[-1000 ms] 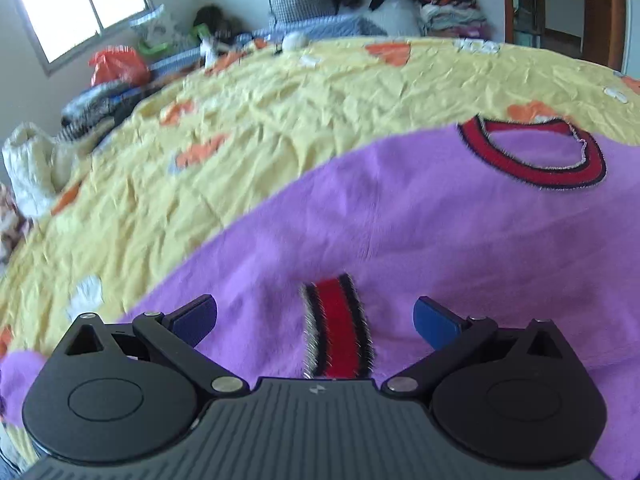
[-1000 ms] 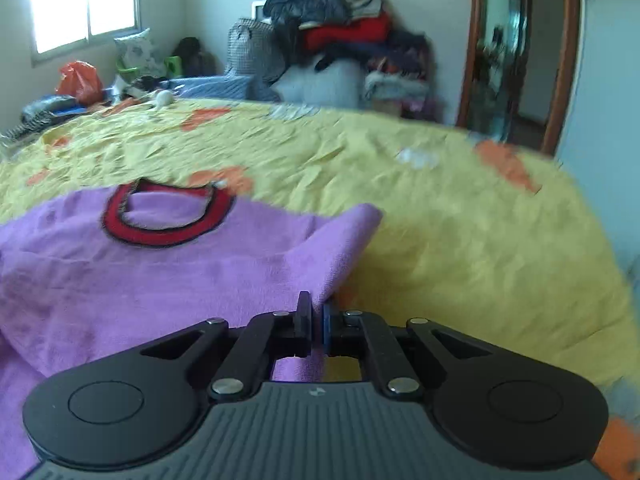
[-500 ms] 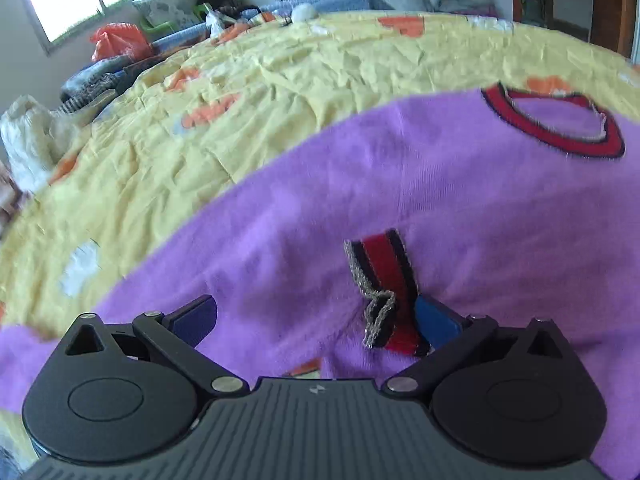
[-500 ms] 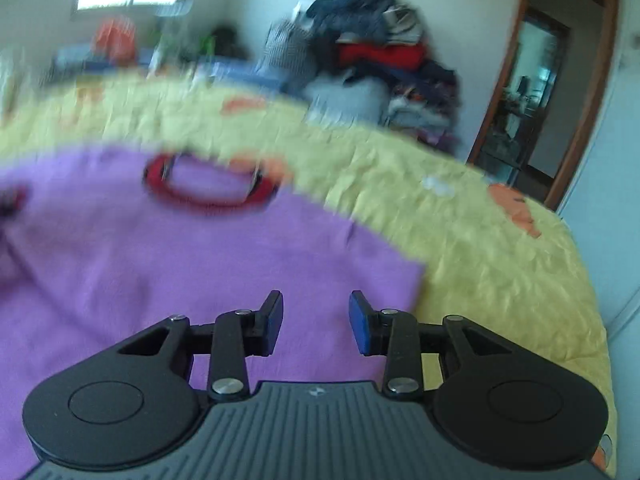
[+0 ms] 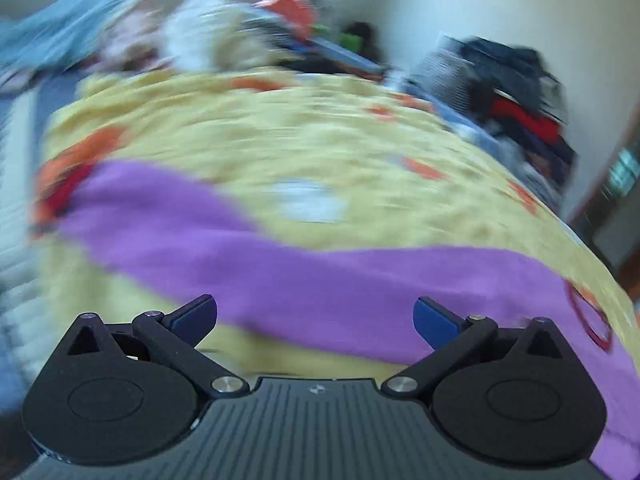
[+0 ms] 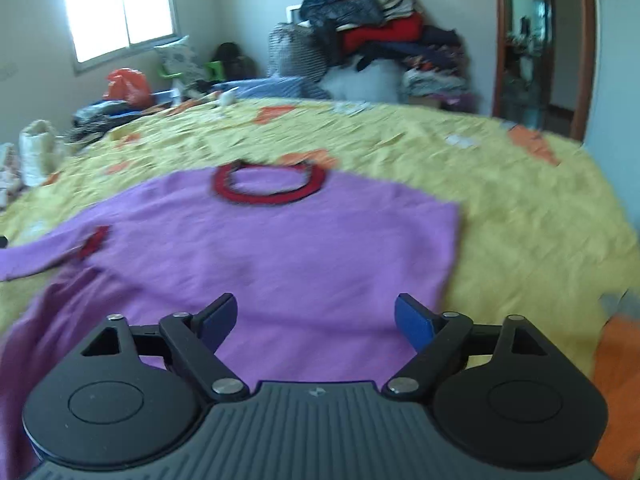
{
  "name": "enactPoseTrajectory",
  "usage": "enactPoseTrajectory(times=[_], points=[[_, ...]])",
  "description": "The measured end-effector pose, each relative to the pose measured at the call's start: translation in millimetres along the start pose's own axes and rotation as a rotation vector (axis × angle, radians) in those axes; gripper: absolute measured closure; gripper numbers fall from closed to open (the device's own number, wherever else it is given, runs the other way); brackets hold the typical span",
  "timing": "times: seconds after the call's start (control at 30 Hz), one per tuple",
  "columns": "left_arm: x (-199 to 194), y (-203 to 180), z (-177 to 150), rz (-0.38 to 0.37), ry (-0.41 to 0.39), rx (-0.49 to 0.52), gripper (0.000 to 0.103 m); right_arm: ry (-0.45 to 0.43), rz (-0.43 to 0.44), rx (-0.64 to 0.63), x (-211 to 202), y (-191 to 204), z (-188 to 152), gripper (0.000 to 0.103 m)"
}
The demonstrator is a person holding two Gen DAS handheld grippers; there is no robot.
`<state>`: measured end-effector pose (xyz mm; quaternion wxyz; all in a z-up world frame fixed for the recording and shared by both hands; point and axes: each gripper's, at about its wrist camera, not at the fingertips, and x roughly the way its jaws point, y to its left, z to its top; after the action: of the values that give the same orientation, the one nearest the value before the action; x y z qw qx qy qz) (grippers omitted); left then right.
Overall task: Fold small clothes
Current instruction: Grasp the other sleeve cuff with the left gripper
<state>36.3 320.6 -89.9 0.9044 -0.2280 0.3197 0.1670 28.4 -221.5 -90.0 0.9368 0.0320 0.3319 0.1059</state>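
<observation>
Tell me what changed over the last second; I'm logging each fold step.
The right gripper, shut on the sweater's right sleeve a second ago, let go and now hangs open over the body, that sleeve folded in. The left gripper swung left, away from the red cuff, toward the outstretched sleeve. It stayed open; the sweater stayed on the yellow sheet.

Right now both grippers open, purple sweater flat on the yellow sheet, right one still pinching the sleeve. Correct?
One thing is wrong: the right gripper pinches nothing. In the right wrist view its jaws stand wide apart over the sweater, with no cloth between them. The rest stands: the left gripper is open too, and the sweater lies on the yellow sheet.
</observation>
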Motion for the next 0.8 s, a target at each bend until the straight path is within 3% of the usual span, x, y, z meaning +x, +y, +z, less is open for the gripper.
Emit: enactPoseTrajectory(times=[0.17, 0.2, 0.3, 0.37, 0.6, 0.8], points=[[-6.7, 109.6, 20.4, -0.006, -0.071, -0.269, 0.0, 0.037, 0.043, -0.072, 1.3, 43.6, -28.9, 0.01], [-4.5, 127.5, 25.7, -0.036, -0.077, -0.333, 0.0, 0.037, 0.043, -0.083, 1.2, 50.0, -33.6, 0.01], [2.3, 167.2, 31.2, -0.061, -0.096, -0.494, 0.0, 0.043, 0.048, -0.093, -3.3, 62.5, -42.6, 0.01], [8.3, 184.2, 35.9, -0.099, -0.087, -0.542, 0.0, 0.035, 0.058, -0.082, -5.8, 62.8, -44.4, 0.01], [13.1, 193.1, 55.3, -0.179, -0.101, -0.583, 0.002, 0.029, 0.051, -0.067, -14.0, 65.6, -46.6, 0.01], [4.9, 194.6, 45.2, -0.322, -0.101, -0.669, 0.001, 0.011, 0.035, -0.056, -16.2, 71.4, -43.6, 0.01]])
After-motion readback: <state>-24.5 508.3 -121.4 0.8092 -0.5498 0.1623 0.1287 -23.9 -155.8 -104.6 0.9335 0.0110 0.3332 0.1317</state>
